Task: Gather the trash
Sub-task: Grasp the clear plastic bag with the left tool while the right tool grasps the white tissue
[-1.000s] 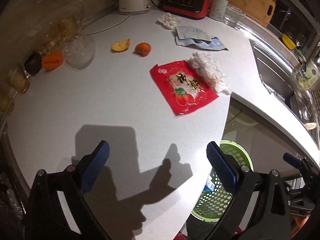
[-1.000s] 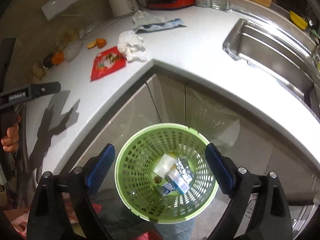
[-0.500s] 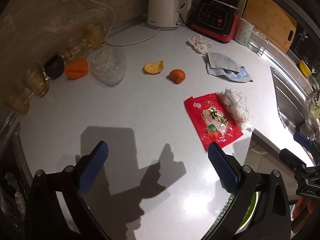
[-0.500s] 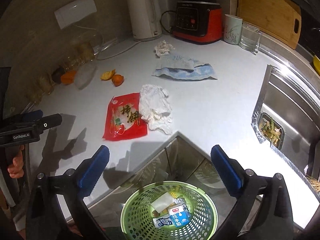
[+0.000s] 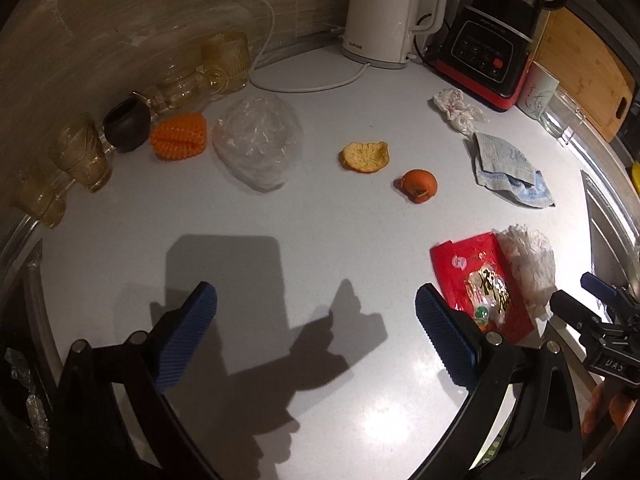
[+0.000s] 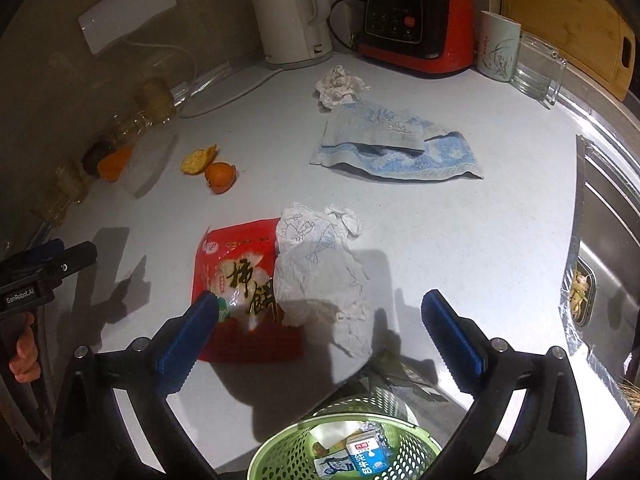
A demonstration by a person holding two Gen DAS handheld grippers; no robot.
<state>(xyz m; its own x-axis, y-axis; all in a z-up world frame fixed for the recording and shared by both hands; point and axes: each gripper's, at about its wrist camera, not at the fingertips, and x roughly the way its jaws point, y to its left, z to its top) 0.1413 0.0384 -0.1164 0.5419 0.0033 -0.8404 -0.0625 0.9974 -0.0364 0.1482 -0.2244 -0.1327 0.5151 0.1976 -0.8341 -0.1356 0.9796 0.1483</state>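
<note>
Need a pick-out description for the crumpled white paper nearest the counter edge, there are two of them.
Start at the white countertop and find the red snack packet near its front edge, above the green basket. The crumpled white paper lies against that packet's right side, overlapping it. Unlike the smaller wad back by the red-and-black appliance, it is larger, flatter and bears faint blue line drawings.

A white kettle (image 5: 384, 12) and a red-and-black blender (image 5: 486, 46) stand at the back of the table (image 5: 280, 280), beside a mug (image 6: 498, 46).
</note>
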